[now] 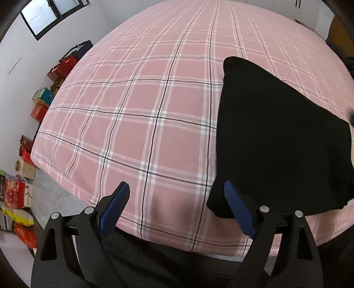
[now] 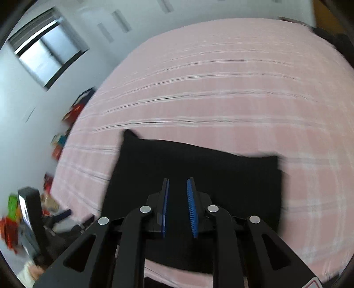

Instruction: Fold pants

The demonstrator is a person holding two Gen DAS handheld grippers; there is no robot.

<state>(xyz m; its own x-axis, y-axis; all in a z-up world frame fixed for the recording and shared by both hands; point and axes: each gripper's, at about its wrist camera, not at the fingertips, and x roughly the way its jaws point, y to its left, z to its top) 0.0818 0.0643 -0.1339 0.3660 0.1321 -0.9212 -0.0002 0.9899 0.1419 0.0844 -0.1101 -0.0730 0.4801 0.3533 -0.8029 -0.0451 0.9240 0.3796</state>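
Note:
The black pants lie folded into a compact rectangle on the pink plaid bed, to the right in the left wrist view. My left gripper is wide open and empty, above the bed's near edge, just left of the pants. In the blurred right wrist view the pants lie straight ahead on the bed. My right gripper hovers over them with a narrow gap between its blue pads and nothing between them.
Coloured boxes and bags line the floor along the white wall left of the bed. A window is at the upper left. The left gripper shows at the lower left of the right wrist view.

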